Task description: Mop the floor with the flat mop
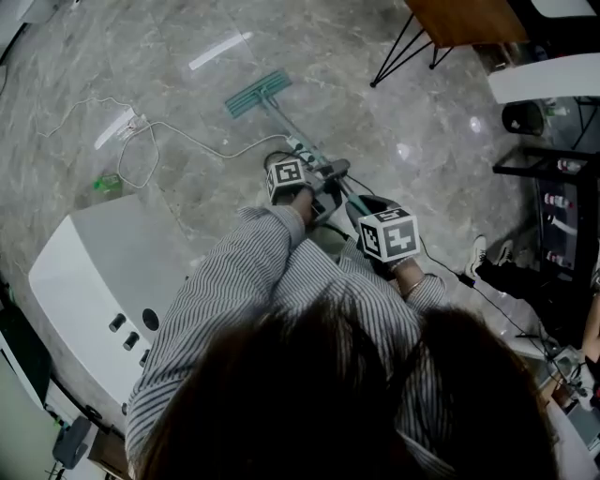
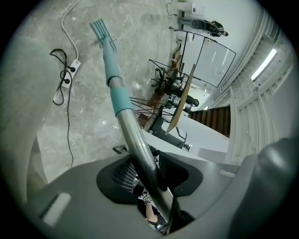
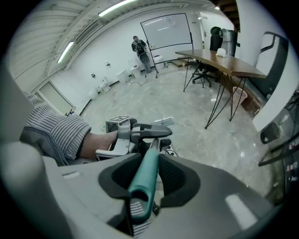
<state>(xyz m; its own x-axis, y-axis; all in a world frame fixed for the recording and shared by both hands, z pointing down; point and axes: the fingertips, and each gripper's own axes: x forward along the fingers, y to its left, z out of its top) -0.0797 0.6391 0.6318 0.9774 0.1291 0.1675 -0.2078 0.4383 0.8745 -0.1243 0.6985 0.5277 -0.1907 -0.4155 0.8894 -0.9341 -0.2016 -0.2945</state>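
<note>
Head view, lower left: white cabinet (image 1: 94,281). Upper left: white cable (image 1: 173,134) and power strip (image 1: 120,127) lie on the grey marble floor (image 1: 187,56). Upper centre: the flat mop (image 1: 272,108) has its teal head (image 1: 257,93) flat on the floor, and its handle (image 1: 281,127) slants down-right toward the person's striped sleeves (image 1: 234,272). Left tool (image 2: 148,170), at frame centre, is pressed onto the bare metal stretch of the handle, below the teal sleeve. Right tool (image 3: 145,179), just right of centre and nearer the body, pinches the teal end grip (image 3: 145,168). Upper right corner: wooden table (image 1: 464,19) on thin black legs.
</note>
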